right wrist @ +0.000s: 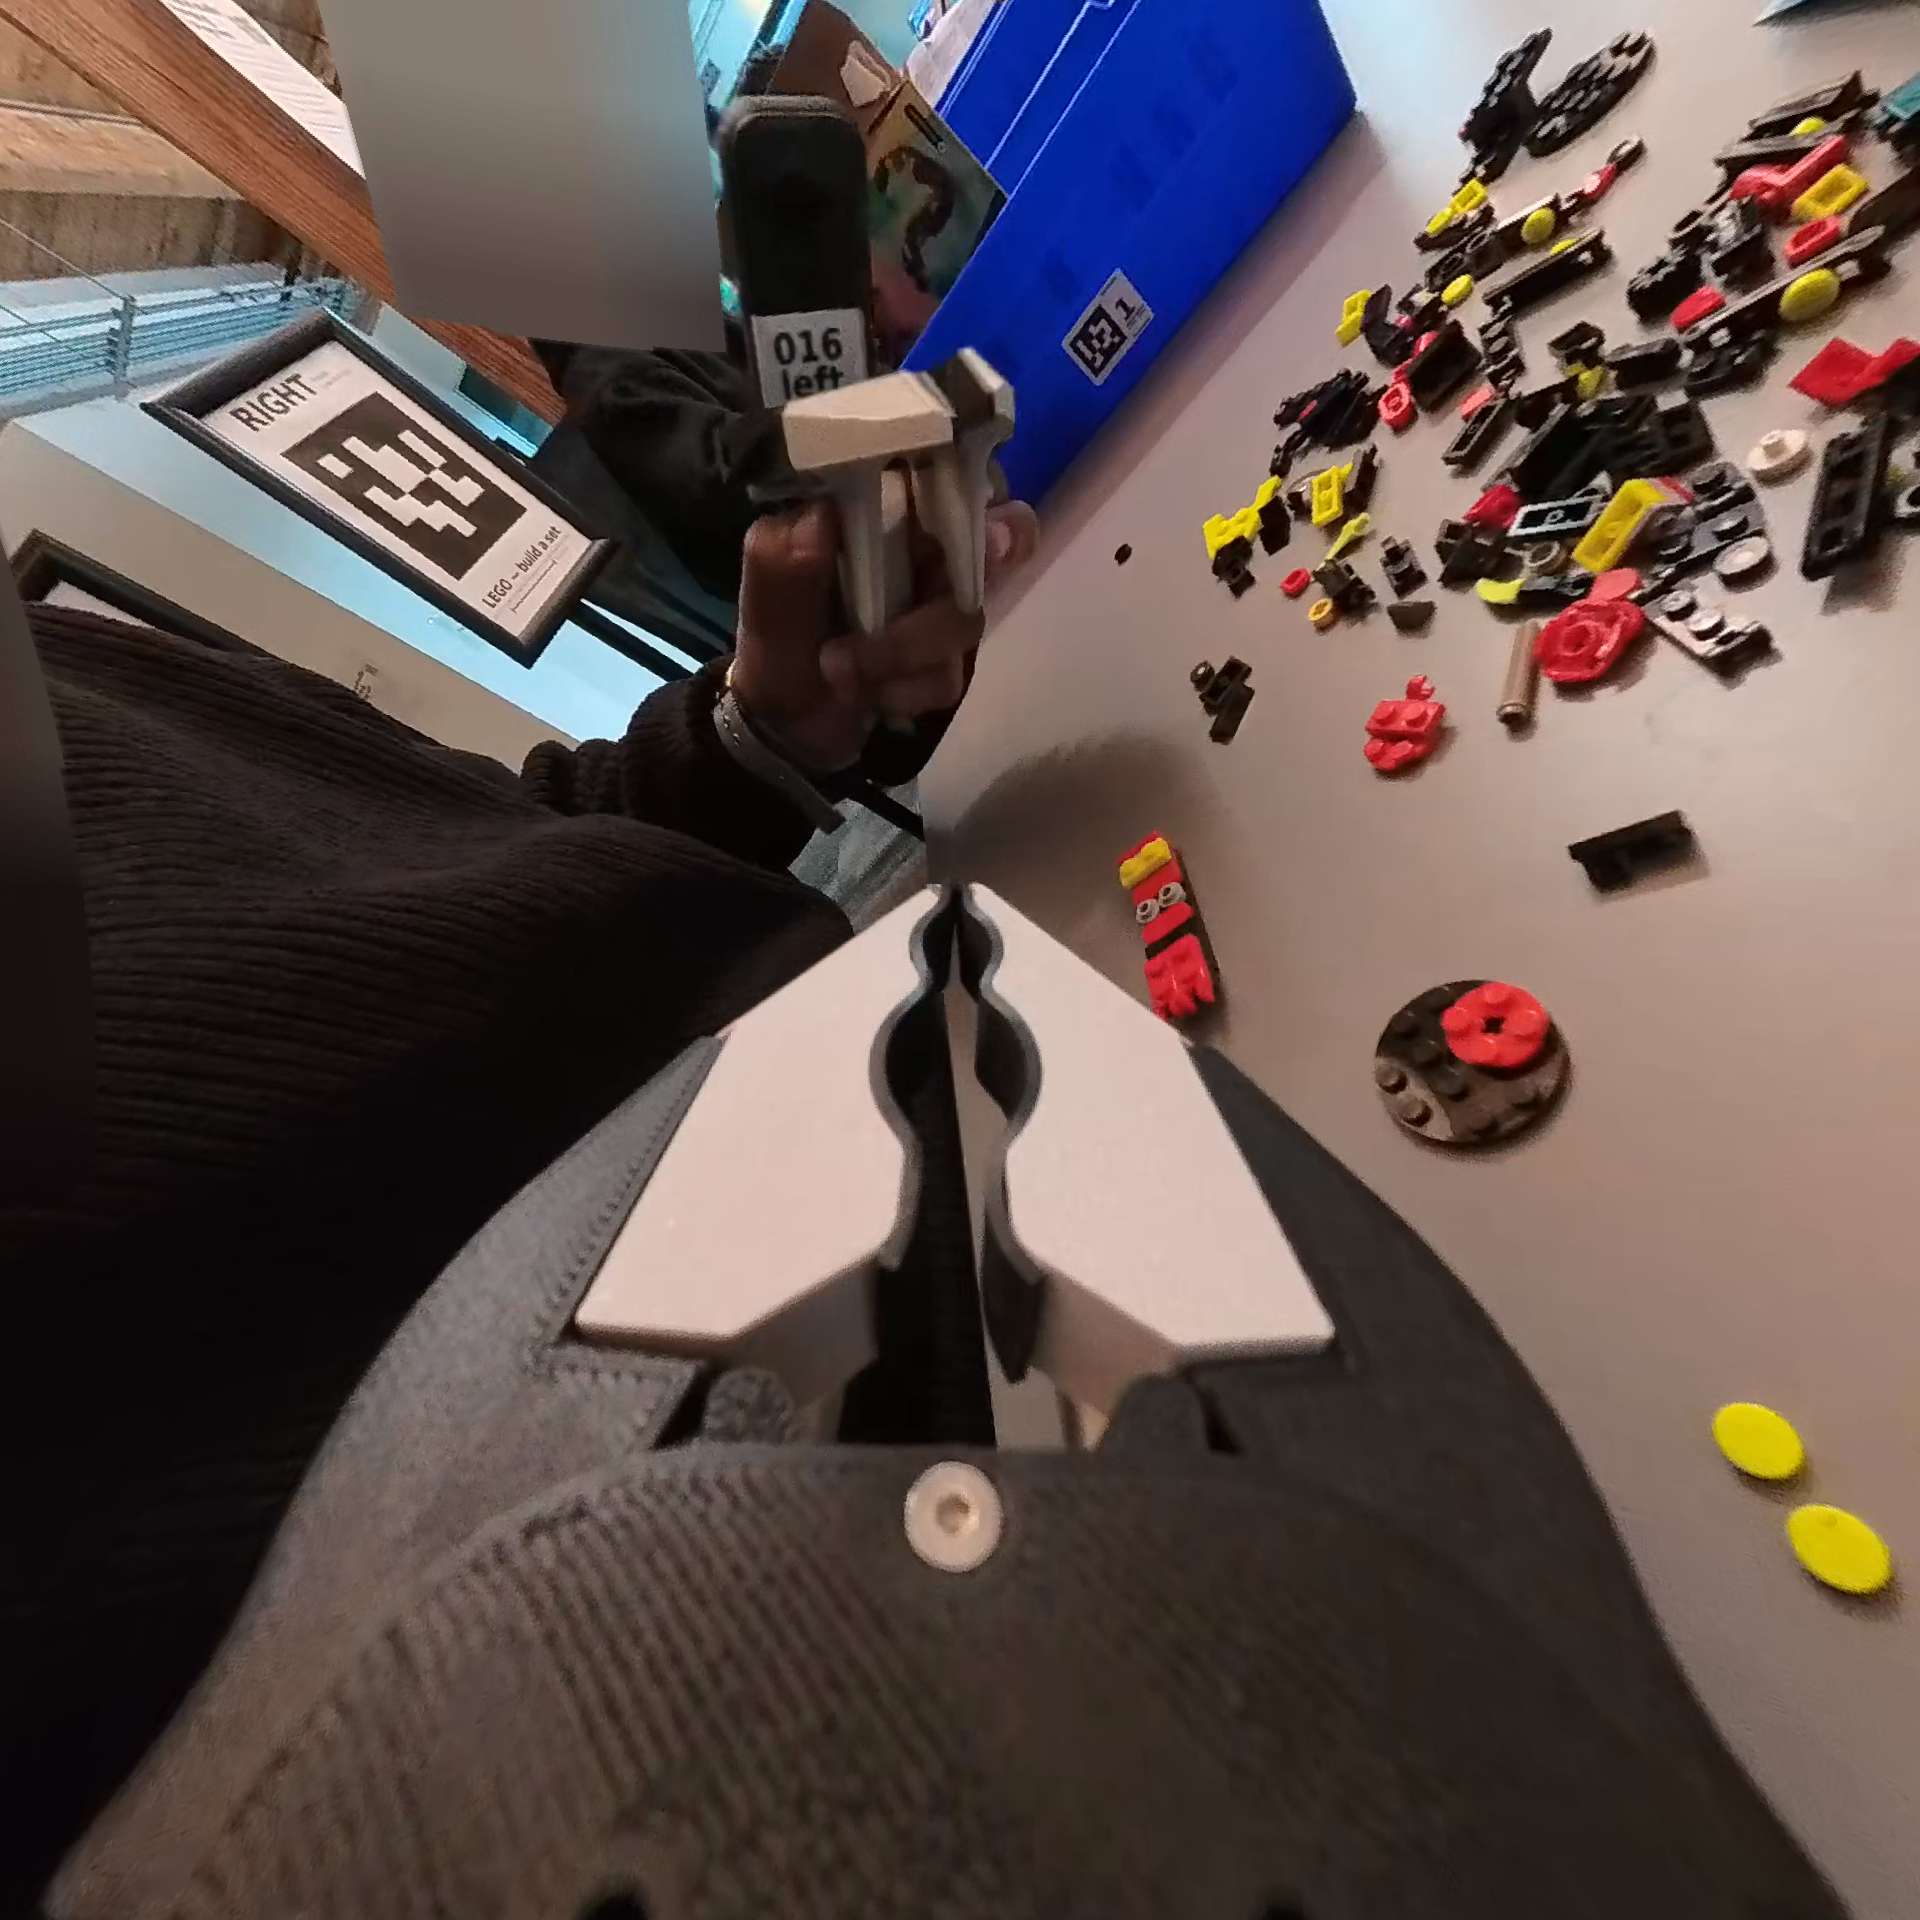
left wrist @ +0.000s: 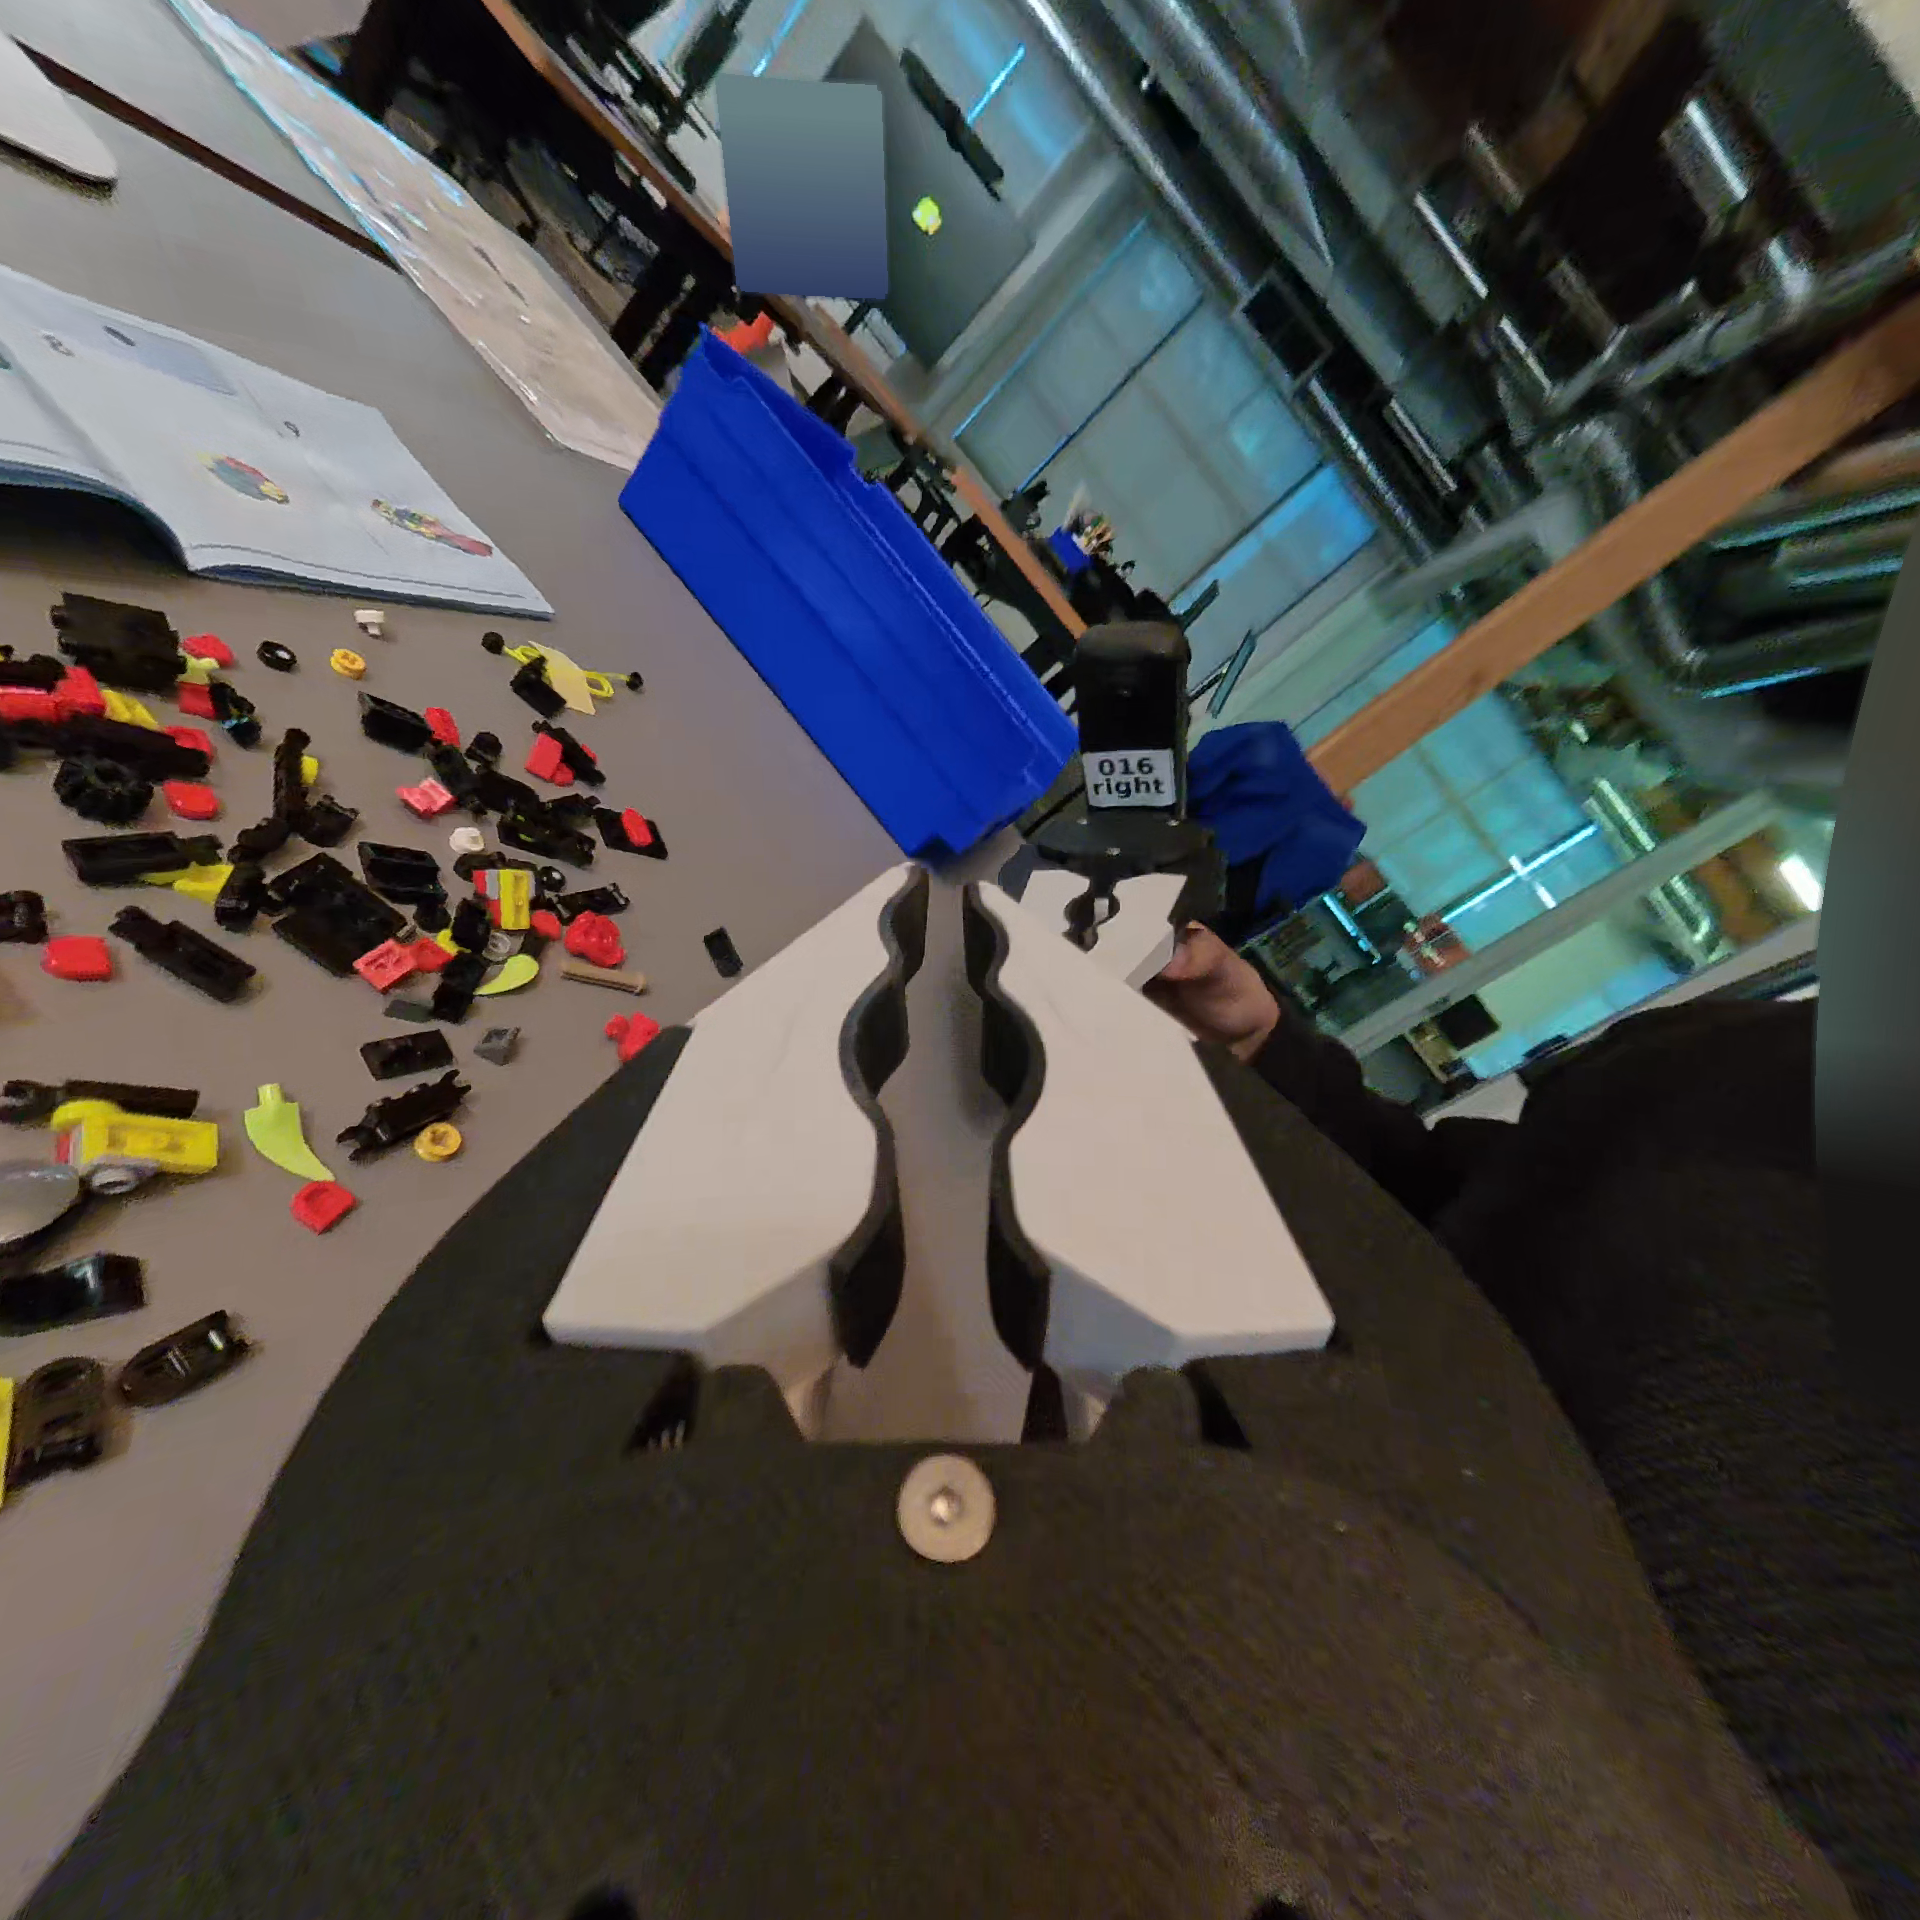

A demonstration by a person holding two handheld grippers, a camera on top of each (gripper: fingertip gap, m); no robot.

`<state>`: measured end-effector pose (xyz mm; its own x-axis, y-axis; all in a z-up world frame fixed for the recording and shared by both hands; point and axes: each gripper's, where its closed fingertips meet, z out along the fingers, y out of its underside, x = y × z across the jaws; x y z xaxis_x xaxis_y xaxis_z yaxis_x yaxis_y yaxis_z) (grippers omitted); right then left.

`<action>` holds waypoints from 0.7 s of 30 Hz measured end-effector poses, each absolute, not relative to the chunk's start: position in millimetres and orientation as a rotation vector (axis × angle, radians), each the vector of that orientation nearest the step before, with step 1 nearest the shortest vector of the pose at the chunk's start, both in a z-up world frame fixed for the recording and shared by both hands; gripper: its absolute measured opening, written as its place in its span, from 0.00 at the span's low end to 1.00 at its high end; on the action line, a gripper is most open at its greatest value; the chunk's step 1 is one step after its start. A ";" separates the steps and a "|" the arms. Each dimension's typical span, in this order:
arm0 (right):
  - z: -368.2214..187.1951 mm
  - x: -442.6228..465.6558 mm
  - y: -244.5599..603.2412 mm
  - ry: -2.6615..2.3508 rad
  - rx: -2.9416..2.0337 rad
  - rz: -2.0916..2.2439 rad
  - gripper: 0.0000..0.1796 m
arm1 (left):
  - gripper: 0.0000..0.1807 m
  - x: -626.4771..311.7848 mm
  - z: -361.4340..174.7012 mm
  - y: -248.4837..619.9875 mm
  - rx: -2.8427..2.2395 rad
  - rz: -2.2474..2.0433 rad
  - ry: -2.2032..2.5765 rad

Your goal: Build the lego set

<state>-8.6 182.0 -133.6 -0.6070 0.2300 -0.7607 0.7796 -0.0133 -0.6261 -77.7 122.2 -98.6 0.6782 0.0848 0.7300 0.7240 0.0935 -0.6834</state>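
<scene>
Several loose black, red and yellow lego pieces (left wrist: 364,852) lie spread on the grey table (left wrist: 727,748); they also show in the right wrist view (right wrist: 1610,416). A small red, yellow and black assembly (right wrist: 1166,930) lies just right of my right gripper (right wrist: 954,894), which is shut and empty. A black round plate with a red round piece on it (right wrist: 1470,1060) lies beyond it. My left gripper (left wrist: 945,883) is slightly open and empty, raised off the table. Each gripper faces the other: the right one (left wrist: 1101,914) and the left one (right wrist: 914,520) show hand-held in the opposite views.
A blue bin (left wrist: 831,613) stands at the table's far edge, also in the right wrist view (right wrist: 1132,208). An open instruction booklet (left wrist: 208,457) lies behind the pieces. Two yellow discs (right wrist: 1756,1439) lie near me. A framed marker sign (right wrist: 384,478) stands off the table. My hands' fingertips stand some 10 centimeters from each other.
</scene>
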 end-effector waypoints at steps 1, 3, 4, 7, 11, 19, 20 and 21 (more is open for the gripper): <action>-133.3 -8.9 182.0 1.826 1.046 -1.661 0.00 | 0.02 -78.3 -98.5 121.9 -1.414 -0.550 -0.730; -134.1 -9.4 182.3 1.831 1.048 -1.662 0.00 | 0.02 -77.7 -98.8 122.7 -1.418 -0.549 -0.727; -135.0 -9.6 182.4 1.837 1.050 -1.660 0.00 | 0.02 -76.7 -99.3 123.6 -1.427 -0.546 -0.721; -137.1 -8.9 181.5 1.854 1.051 -1.654 0.00 | 0.03 -72.8 -101.4 126.4 -1.457 -0.534 -0.705; -136.7 -6.8 179.2 1.867 1.047 -1.657 0.00 | 0.02 -69.1 -100.3 128.0 -1.457 -0.540 -0.695; -138.6 23.1 177.0 1.838 1.082 -1.666 0.00 | 0.03 -41.4 -99.3 123.0 -1.447 -0.569 -0.691; -139.2 29.5 176.4 1.830 1.091 -1.669 0.00 | 0.03 -34.9 -98.3 121.2 -1.435 -0.582 -0.694; -139.9 36.5 175.7 1.825 1.100 -1.670 0.00 | 0.03 -28.6 -98.4 119.2 -1.430 -0.589 -0.697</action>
